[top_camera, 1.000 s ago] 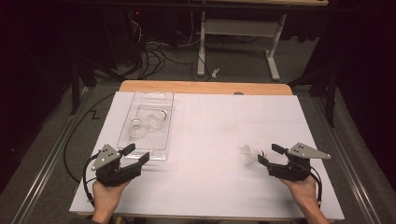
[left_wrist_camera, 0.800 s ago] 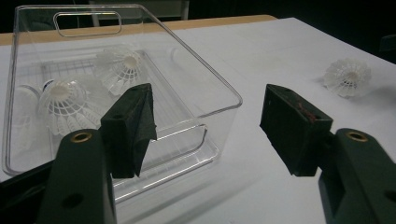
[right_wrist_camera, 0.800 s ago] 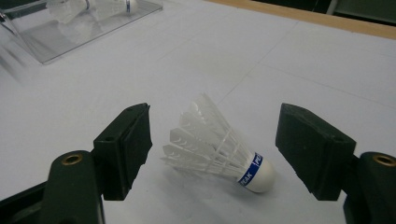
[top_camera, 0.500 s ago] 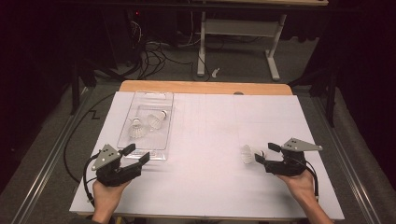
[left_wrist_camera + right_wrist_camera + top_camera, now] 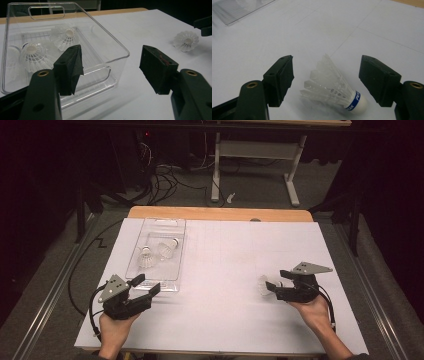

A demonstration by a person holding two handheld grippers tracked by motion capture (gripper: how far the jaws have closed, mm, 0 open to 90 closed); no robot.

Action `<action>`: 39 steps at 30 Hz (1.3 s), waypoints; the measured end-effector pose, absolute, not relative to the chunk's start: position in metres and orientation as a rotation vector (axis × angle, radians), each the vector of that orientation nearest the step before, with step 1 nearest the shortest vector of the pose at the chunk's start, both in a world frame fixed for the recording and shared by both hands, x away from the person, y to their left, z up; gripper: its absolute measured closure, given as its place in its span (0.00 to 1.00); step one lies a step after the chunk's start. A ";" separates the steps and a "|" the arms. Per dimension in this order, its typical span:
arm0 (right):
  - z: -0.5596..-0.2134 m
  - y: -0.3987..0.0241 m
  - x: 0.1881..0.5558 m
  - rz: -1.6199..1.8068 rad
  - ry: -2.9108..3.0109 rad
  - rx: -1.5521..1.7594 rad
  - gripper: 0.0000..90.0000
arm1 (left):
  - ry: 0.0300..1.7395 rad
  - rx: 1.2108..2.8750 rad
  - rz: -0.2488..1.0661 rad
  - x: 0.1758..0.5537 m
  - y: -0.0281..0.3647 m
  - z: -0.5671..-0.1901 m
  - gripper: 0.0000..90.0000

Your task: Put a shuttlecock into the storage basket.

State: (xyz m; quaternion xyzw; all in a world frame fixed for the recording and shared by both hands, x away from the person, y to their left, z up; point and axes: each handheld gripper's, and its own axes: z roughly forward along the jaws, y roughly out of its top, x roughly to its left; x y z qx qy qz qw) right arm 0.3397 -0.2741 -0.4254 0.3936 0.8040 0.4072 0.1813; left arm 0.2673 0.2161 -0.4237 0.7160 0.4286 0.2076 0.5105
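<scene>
- White shuttlecock lies on its side on the table, between the wide-open jaws of the right gripper, untouched.
- Left gripper is open too, near the clear box.

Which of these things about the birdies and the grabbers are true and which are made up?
1. The right gripper is squeezing the loose shuttlecock. False: its jaws stand open on either side of it, not touching.
2. The clear box holds two shuttlecocks. True.
3. The loose shuttlecock stands upright on its cork. False: it lies on its side on the white table.
4. The left gripper is open, near the box. True.
</scene>
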 end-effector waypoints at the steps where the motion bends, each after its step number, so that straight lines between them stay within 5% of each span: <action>1: -0.424 -0.272 0.341 1.141 2.274 1.116 0.32 | 1.031 1.724 0.500 0.267 0.216 -0.424 0.39; 39: -0.418 -0.231 0.372 0.667 2.430 1.274 0.62 | 1.028 1.727 0.511 0.265 0.215 -0.425 0.39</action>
